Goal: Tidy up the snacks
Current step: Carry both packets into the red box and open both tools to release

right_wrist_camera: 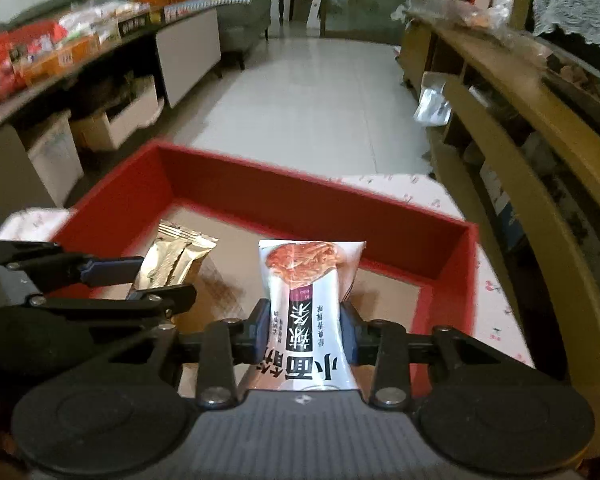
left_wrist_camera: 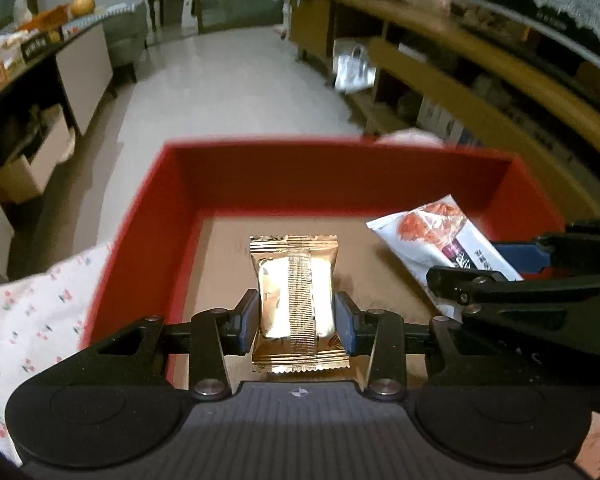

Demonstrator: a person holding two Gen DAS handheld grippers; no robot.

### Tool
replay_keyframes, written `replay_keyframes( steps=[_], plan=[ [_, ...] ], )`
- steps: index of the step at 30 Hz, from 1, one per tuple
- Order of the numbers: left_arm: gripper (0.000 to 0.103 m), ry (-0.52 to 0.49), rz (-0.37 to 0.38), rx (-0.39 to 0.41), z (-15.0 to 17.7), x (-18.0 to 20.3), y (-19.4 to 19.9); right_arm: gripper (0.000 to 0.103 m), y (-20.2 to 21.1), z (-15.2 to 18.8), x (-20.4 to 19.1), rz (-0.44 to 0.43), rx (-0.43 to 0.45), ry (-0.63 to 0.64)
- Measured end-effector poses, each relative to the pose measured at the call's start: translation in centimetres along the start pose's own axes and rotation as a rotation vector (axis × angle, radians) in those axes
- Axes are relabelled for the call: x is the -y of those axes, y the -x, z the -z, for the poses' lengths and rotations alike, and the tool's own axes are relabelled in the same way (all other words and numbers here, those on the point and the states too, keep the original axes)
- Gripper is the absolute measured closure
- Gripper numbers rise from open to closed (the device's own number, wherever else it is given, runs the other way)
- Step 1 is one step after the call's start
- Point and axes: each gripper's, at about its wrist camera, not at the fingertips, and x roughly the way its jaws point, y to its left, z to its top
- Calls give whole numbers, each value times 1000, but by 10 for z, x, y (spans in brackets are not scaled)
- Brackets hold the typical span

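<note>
My left gripper is shut on a gold foil snack packet and holds it over the brown floor of a red box. My right gripper is shut on a white snack packet with red food pictured, also over the red box. The white packet and right gripper show at the right of the left wrist view. The gold packet and left gripper show at the left of the right wrist view.
The box stands on a white floral cloth that also shows in the right wrist view. A wooden shelf unit runs along the right. A dark counter with many snack packs runs along the left. Tiled floor lies beyond.
</note>
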Motion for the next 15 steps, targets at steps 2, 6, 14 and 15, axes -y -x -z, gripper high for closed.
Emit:
replay_keyframes(
  steps=[2,6,14,15],
  plan=[
    [55,-12,-5,-24,8,-1,-8,62,-11,6,-4,9,-22,22],
    [55,-9,0,-34,9,-5,-2,62,-9,9,-7,19,-15,37],
    [55,4,12,-107,20,-2,12,60,6,29,-16,9,-60,48],
    [55,3,12,-116,23,0,16,60,8,32,-17,7,-65,53]
  ],
)
